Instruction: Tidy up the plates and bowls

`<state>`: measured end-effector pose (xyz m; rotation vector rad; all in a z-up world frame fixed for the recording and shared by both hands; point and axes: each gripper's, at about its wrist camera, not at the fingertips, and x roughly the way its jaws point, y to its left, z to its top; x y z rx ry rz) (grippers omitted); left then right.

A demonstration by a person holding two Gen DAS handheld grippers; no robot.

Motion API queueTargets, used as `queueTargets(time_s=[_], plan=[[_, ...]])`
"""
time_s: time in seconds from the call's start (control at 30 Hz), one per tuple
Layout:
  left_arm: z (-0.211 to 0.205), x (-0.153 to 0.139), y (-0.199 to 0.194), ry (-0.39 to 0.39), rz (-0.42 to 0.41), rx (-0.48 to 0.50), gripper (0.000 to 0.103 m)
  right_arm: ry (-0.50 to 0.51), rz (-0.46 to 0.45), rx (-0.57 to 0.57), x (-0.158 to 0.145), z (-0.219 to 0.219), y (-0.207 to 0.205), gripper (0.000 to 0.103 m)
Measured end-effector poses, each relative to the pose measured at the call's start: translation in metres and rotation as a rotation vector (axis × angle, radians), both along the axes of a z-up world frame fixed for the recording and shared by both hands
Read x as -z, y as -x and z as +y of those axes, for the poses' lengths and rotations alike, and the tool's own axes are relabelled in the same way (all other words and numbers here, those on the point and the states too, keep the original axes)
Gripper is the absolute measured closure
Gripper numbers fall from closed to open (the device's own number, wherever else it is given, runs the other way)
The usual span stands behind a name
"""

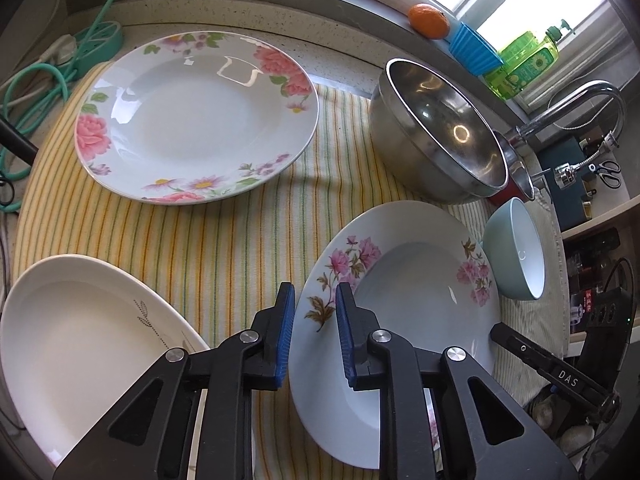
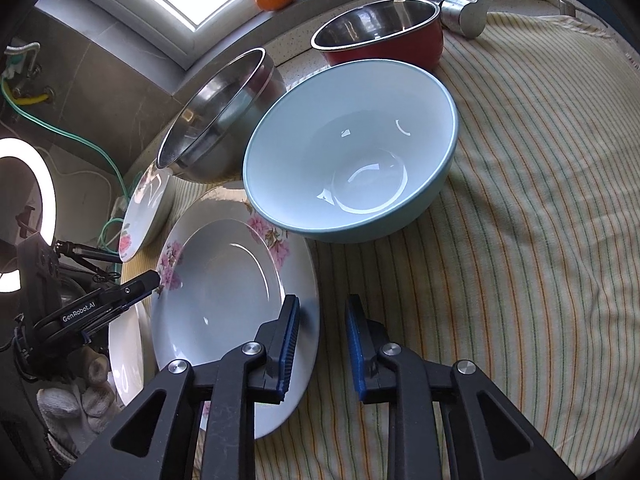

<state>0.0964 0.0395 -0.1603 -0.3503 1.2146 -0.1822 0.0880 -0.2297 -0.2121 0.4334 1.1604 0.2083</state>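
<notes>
Pink-flowered plate [image 1: 404, 280] rim between both parted hand-held grippers.

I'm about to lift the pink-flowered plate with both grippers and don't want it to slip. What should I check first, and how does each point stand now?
1. Left gripper straddles the rim of the pink-flowered plate: ok, jaws open on either side.
2. Right gripper straddles the opposite rim: ok, open, not yet clamped.
3. Plate carries nothing: ok.
4. Blue bowl clear of the plate: cannot tell; it sits right at the far rim.
5. Steel bowl out of the lift path: ok, it is behind the plate.
6. Striped cloth lies flat beneath: ok.
</notes>
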Motion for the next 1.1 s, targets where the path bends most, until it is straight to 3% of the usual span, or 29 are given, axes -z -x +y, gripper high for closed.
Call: queueTargets(time_s=[0.23, 1.1], plan=[[0.001, 0.000, 0.000, 0.005, 0.004, 0.004, 0.085, -0.028, 0.010, -0.026, 0.003, 0.007, -0.002, 0.088], [0.003, -0.001, 0.022, 0.026, 0.019, -0.016, 0.085, 0.036, 0.005, -0.051, 0.000, 0.016, 0.004, 0.087]])
